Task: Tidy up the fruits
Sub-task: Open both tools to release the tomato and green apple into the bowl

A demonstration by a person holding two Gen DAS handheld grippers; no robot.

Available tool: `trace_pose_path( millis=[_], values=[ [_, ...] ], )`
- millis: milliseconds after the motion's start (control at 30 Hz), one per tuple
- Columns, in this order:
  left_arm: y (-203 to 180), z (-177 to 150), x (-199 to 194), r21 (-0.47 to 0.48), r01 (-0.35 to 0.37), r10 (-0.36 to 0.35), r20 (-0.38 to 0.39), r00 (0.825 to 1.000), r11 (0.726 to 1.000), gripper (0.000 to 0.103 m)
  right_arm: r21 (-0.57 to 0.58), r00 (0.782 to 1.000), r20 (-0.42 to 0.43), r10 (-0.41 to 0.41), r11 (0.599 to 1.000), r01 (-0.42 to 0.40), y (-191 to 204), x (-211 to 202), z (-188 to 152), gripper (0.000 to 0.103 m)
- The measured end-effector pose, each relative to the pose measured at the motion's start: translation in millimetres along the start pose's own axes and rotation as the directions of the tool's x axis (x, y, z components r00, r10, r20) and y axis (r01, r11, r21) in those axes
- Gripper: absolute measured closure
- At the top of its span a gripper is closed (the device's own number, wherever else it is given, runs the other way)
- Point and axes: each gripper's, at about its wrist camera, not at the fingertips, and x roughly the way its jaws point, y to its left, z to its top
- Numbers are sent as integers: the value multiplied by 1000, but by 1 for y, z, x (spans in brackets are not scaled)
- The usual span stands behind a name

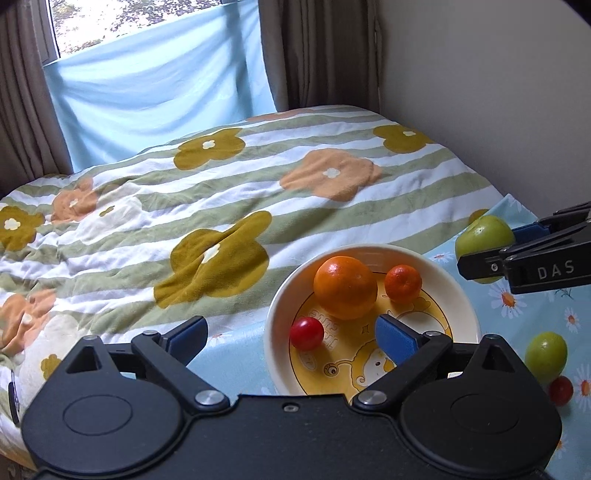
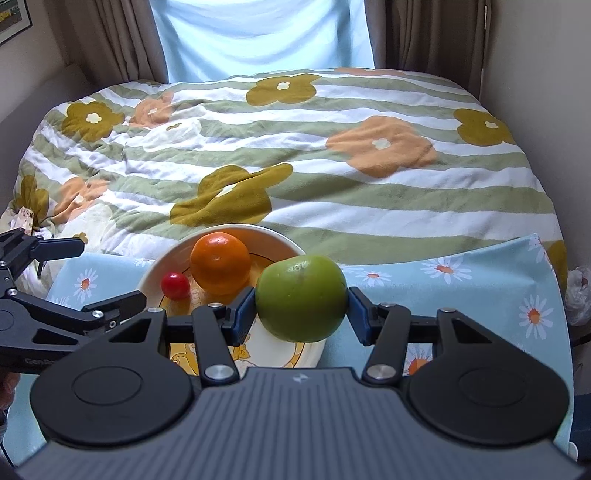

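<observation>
- Currently the bowl (image 1: 373,254) sits lower centre-right in the left wrist view, on a blue daisy cloth (image 2: 480,280) spread over the near end of the bed.
- Inside the bowl: large orange (image 1: 345,288), small mandarin (image 1: 403,282) just beside it, and a cherry tomato (image 1: 306,333) toward the near-left wall. Three fruits in.
- Right gripper (image 2: 301,314) grips a green apple (image 2: 301,297); both blue pads press its sides. In the right wrist view the apple hangs lower centre, over the near-right rim of the bowl; not yet set down.
- Left gripper (image 1: 291,338) stands wide open with nothing pressed between the pads. The cherry tomato shows between the fingers in that view but lies free in the bowl; the right pad (image 1: 397,341) overlaps the bowl in the picture, the left one sits over the bedding.
- Still outside the bowl: a second green apple (image 1: 546,356) and a second red tomato (image 1: 560,390), touching or nearly so, on the cloth at the lower right edge of the left wrist view.
- Judgement: task past halfway. Three placed, one in transit, two left to collect.
- Next step likely: lower the held apple into the free space at the near right of the bowl. Risk: round fruit may roll or knock the mandarin.
- Surroundings: striped floral quilt (image 2: 295,147) fills mid-frame; curtains (image 2: 424,33) and pale blue sheet (image 1: 155,66) at top.
</observation>
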Motion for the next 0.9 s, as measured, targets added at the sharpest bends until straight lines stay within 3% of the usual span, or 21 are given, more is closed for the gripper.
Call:
trace_pose_path(
  millis=[267, 533, 800, 867, 900],
  values=[
    [8, -17, -23, -94, -42, 41, -7, 999, 995, 1, -87, 998, -56, 33, 995, -38, 10, 24, -9, 35],
    [12, -33, -33, -178, -37, 36, -11, 999, 983, 1, -165, 994, -86, 62, 983, -76, 24, 49, -24, 35],
    [15, -42, -36, -208, -44, 41, -19, 999, 977, 1, -191, 993, -95, 71, 978, -88, 29, 61, -29, 35],
    [17, -43, -39, -221, -50, 47, -19, 999, 974, 1, -196, 995, -70, 66, 977, -79, 30, 58, -28, 28],
    [17, -43, -40, -223, -53, 50, -17, 999, 973, 1, -201, 997, -60, 54, 977, -65, 31, 56, -28, 15]
  ],
)
